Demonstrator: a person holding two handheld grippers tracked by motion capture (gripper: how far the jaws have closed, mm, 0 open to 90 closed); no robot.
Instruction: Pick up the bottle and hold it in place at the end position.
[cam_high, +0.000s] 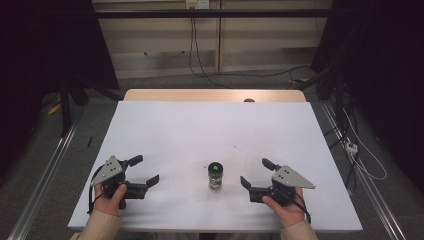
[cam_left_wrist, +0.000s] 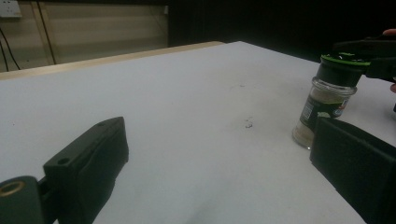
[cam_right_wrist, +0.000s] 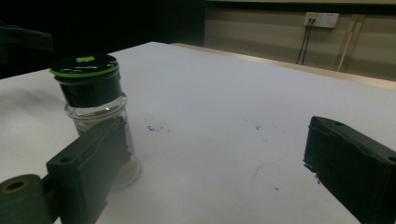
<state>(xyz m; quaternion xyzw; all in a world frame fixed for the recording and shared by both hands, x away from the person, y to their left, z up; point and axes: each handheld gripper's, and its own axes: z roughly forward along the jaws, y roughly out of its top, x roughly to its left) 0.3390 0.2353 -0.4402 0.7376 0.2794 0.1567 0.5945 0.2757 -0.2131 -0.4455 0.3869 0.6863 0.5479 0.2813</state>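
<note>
Upright, cap up, the spice jar (cam_high: 215, 176) stands near the tabletop's (cam_high: 200, 130) near edge, between left gripper (cam_high: 143, 172) and right gripper (cam_high: 253, 172), both with fingers spread, holding nothing.

A white worktop (cam_high: 210, 130) with a pale wooden strip along its far edge stands on a grey floor (cam_high: 165, 80), flanked by metal rails (cam_high: 45, 170) on both sides. Behind it runs a beige panelled wall (cam_high: 165, 35) with a socket (cam_high: 196, 4) near the top, from which black cables (cam_high: 192, 45) hang down to the floor. Dark curtains (cam_high: 380, 60) close in the left and right, and a white power strip (cam_high: 352, 147) lies on the floor at right.
</note>
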